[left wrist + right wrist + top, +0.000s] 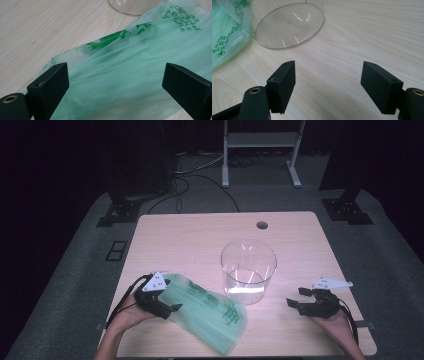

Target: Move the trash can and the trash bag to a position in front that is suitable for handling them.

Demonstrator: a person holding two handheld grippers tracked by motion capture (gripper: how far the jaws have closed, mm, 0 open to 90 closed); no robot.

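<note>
A thin green plastic bag (210,312) with dark green print lies flat on the front left of the wooden table (190,235). My left gripper (172,306) stands open at the bag's left end, its jaws spread wide just above the bag (130,75). A clear round container (248,270) stands upright mid-table, touching the bag's right edge. My right gripper (297,297) is open to the right of the container, over bare wood, with nothing between its jaws (328,82). The container's base (289,25) and a bit of the bag (227,32) lie ahead of it.
A round cable hole (262,225) sits near the table's far edge. Beyond the table are a white frame stand (260,150), black stand bases (120,212) and cables on grey floor. Bare wood spreads behind and right of the container.
</note>
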